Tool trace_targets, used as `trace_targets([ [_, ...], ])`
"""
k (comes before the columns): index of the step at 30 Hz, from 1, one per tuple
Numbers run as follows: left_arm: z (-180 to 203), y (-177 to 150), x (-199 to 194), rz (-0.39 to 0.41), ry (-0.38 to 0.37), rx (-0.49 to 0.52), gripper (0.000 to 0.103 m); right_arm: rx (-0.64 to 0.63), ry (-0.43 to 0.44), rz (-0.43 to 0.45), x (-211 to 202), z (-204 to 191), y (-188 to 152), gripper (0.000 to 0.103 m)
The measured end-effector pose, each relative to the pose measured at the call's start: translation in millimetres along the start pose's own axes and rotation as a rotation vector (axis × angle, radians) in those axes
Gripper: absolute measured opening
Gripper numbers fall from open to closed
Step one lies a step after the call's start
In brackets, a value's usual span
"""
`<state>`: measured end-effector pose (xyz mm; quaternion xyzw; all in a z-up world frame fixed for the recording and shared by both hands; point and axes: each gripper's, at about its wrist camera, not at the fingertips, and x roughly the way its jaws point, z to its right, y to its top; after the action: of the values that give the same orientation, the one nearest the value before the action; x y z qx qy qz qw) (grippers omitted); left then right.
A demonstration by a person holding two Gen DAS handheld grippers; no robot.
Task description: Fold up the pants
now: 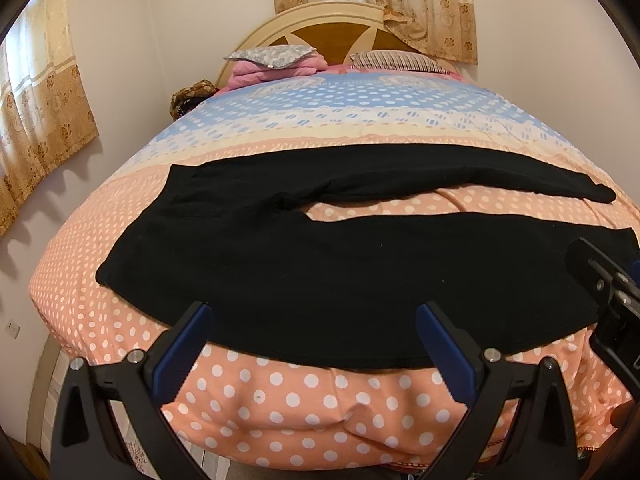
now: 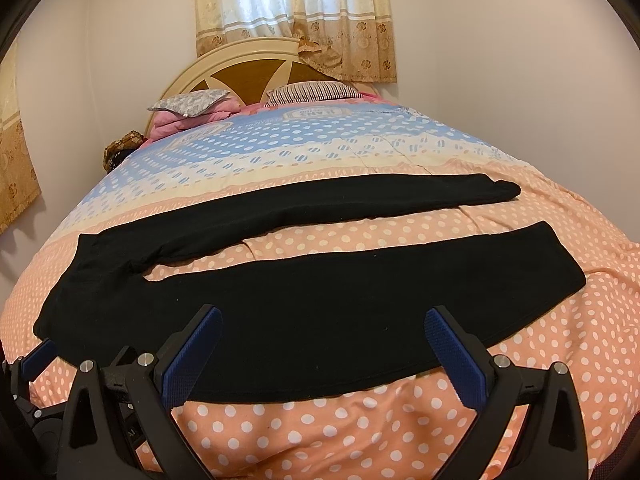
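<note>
Black pants lie flat on a bed, spread w/ both legs apart in a sideways V: waist to the left, leg ends to the right, so the long axis runs left-right across both views. The near leg's lower edge sits just ahead of both sets of jaws, near the foot edge of the bed; the far leg lies beyond, a strip of bedcover showing between them. Left gripper hovers by the waist/hip end, jaws wide apart, holding nothing. Right gripper hovers toward the leg-end half, jaws also wide apart, empty. Fabric looks soft, matte, thin knit, likely limp when lifted. Bedcover is peach w/ white dots, blue-and-cream bands farther back, puffy and slightly rumpled. Pillows and a curved wooden headboard at the far end; floral curtain above.
</note>
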<state>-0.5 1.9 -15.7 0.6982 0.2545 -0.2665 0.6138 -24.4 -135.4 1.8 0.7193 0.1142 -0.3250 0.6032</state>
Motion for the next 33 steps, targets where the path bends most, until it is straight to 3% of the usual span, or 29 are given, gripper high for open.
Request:
trace_targets([
  [33, -2.5, -1.7, 5.9, -0.018, 0.003, -0.011, 0.103, -0.006, 0.008, -0.018, 3.8, -2.1, -0.9, 0.102],
])
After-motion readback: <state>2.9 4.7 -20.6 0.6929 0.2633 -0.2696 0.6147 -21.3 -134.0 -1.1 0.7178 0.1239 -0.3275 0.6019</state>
